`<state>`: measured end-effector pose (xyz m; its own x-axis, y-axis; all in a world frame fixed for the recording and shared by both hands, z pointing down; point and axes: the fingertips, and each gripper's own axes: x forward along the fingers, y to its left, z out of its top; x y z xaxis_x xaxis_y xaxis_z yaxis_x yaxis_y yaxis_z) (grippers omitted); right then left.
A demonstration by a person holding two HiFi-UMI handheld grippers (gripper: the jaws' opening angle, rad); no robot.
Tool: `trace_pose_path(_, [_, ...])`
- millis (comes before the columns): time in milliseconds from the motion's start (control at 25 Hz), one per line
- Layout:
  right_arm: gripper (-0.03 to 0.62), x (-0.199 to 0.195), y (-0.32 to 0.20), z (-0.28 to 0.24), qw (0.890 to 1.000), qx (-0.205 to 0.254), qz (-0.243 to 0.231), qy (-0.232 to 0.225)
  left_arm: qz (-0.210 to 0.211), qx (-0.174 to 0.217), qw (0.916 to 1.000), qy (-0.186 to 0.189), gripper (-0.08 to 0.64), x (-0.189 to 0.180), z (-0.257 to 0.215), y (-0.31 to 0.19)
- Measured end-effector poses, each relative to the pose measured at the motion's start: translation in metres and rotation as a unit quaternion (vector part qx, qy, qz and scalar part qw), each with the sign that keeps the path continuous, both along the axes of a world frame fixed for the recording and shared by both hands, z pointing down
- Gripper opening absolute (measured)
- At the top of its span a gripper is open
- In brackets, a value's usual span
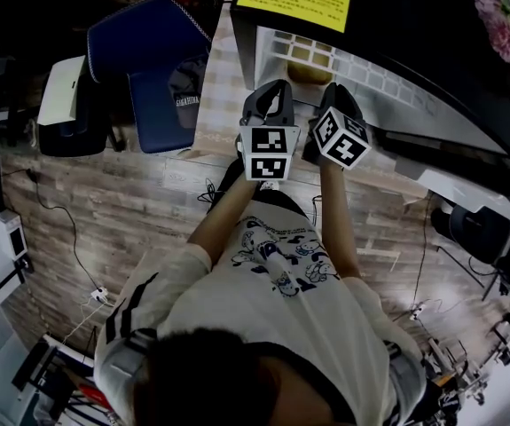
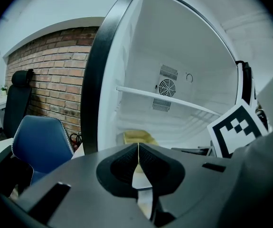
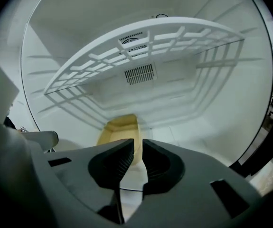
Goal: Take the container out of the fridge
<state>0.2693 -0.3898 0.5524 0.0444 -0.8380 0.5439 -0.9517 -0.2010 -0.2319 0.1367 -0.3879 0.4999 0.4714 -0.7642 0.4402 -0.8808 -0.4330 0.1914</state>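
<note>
Fridge (image 3: pixel 198 113): standing open.
Container (image 3: pixel 118 128): yellow, sitting on the fridge floor under the shelf, long axis seemingly pointing away from me.
My right gripper (image 3: pixel 138 151): facing it just right of centre, jaws narrowly parted, empty, probably the nearer.
My left gripper (image 2: pixel 138 158): jaws pressing together.

Container (image 3: pixel 119 127): pale yellow, box-shaped, upright. It sat alone on the white floor of the fridge (image 3: pixel 207 122), under the white wire shelf (image 3: pixel 145 46). It lay left of centre and short of the back wall. Fridge stood open. Interior was white, with a slotted vent (image 3: pixel 140 73) on the back wall just below the shelf.
</note>
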Motion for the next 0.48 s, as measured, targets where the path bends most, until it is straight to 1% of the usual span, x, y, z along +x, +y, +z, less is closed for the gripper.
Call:
trace_pose_path(120, [0.052,0.003,-0.002,0.006,1.0,-0.008,0.004,-0.004,0.001,-0.003,1.0,0.0,0.02,0.0,0.002,0.0])
trace_pose_path(320, [0.055,0.006,-0.01,0.009,1.0,-0.007,0.007,-0.01,-0.001,-0.006,1.0,0.0,0.02,-0.001,0.005,-0.002])
trace_pose_path(440, [0.1,0.004,-0.016,0.012,1.0,-0.009,0.006,-0.02,-0.001,-0.005,1.0,-0.001,0.02,-0.001,0.004,-0.004])
trace_pose_path(480, [0.1,0.003,-0.017,0.013,1.0,-0.01,0.006,-0.024,-0.001,-0.005,1.0,-0.001,0.02,-0.001,0.004,-0.005])
